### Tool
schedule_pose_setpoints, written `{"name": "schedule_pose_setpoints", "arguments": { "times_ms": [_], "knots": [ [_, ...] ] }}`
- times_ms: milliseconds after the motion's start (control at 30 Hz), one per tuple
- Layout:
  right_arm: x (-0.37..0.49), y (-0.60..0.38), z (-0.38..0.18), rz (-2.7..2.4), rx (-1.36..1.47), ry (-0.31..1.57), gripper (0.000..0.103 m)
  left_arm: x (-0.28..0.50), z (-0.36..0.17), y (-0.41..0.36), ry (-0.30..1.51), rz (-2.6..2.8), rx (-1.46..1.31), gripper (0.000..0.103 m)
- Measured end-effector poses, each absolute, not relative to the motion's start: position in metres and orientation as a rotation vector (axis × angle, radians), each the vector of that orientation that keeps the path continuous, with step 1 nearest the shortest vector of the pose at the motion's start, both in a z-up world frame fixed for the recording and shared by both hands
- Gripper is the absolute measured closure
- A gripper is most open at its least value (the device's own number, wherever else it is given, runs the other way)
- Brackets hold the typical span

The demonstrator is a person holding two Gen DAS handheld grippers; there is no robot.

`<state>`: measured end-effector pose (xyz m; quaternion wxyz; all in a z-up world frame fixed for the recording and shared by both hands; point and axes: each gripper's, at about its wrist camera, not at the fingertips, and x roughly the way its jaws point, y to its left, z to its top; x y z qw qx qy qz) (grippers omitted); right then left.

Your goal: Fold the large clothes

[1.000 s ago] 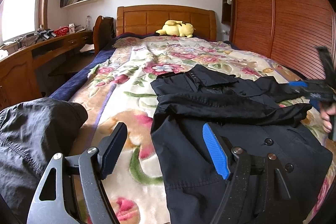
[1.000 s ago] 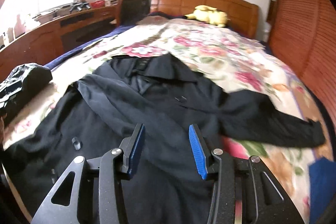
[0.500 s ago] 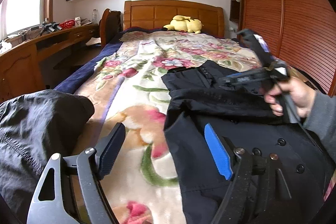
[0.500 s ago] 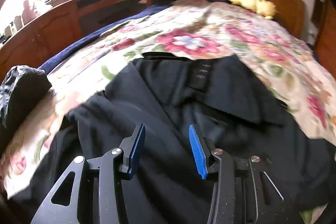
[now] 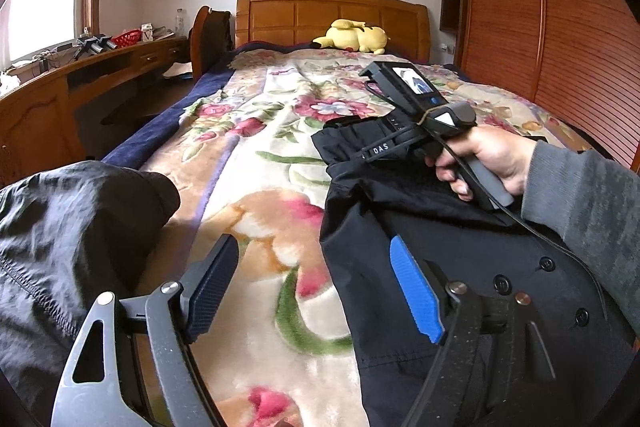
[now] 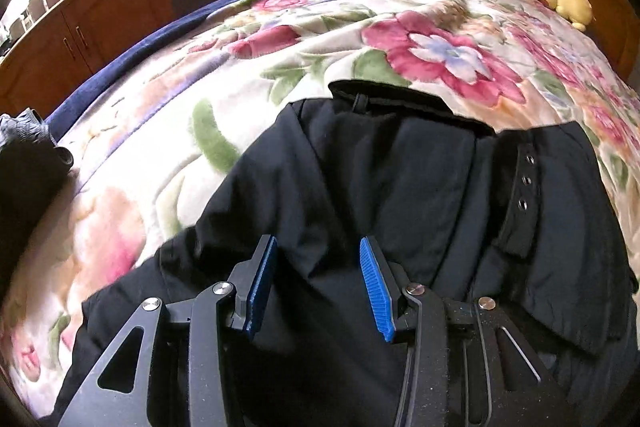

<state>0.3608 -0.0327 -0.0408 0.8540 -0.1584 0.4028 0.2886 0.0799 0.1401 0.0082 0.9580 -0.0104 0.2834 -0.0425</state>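
A black buttoned coat [image 5: 360, 227] lies spread on the floral blanket [image 5: 260, 147], collar towards the headboard. My left gripper [image 5: 312, 263] is open and low over the coat's left edge, one pad over bare blanket and the blue pad over the cloth. Nothing is between its pads. A hand in a grey sleeve [image 5: 492, 159] holds the other tool over the collar end. In the right wrist view my right gripper [image 6: 316, 251] points steeply down at the coat [image 6: 400, 167] below the collar [image 6: 384, 95]. Its jaws stand apart over dark cloth and nothing is pinched.
A crumpled dark grey garment [image 5: 60, 227] lies at the bed's near left corner. A yellow plush toy [image 5: 352, 35] rests by the wooden headboard [image 5: 332, 11]. A wooden desk [image 5: 60, 87] runs along the left and a slatted wardrobe [image 5: 560, 27] stands on the right.
The right gripper has swept from the coat's right side leftwards across it and dropped closer, now over the shoulder near the collar. The left gripper has hardly shifted.
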Motion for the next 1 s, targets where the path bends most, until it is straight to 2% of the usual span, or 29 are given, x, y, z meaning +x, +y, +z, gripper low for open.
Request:
{"name": "schedule_pose_setpoints", "arguments": {
  "times_ms": [33,67,167,300,467,533,600,633,667,767,833,1000],
  "knots": [
    [0.363,-0.029,-0.042,0.615,-0.337,0.848,0.067,0.081,0.008,0.14,0.577,-0.087,-0.021,0.024],
    [0.361,-0.028,-0.042,0.623,-0.341,0.84,0.08,0.081,0.008,0.139,0.578,-0.087,-0.021,0.024],
    [0.353,-0.02,-0.043,0.646,-0.387,0.817,0.097,0.081,0.008,0.138,0.581,-0.086,-0.016,0.024],
    [0.33,-0.021,-0.021,0.645,-0.373,0.708,0.1,0.081,0.008,0.137,0.58,-0.08,-0.012,0.024],
    [0.305,-0.016,0.026,0.603,-0.288,0.481,0.101,0.081,0.005,0.138,0.583,-0.074,-0.014,0.024],
    [0.31,-0.009,0.026,0.517,-0.323,0.48,0.1,0.082,0.005,0.138,0.584,-0.072,-0.01,0.024],
    [0.319,0.002,0.009,0.541,-0.377,0.61,0.098,0.083,0.004,0.137,0.587,-0.073,-0.007,0.024],
    [0.318,0.003,0.004,0.524,-0.395,0.631,0.087,0.083,0.004,0.137,0.589,-0.073,-0.008,0.024],
    [0.313,0.001,0.002,0.511,-0.4,0.624,0.072,0.084,0.005,0.137,0.588,-0.075,-0.009,0.024],
    [0.294,-0.026,0.003,0.482,-0.359,0.62,0.051,0.082,0.008,0.135,0.577,-0.076,-0.008,0.024],
    [0.275,-0.059,0.007,0.457,-0.312,0.624,0.048,0.079,0.009,0.132,0.573,-0.083,-0.002,0.024],
    [0.209,-0.149,0.007,0.368,-0.332,0.604,0.047,0.075,0.011,0.127,0.569,-0.096,0.006,0.024]
  ]
}}
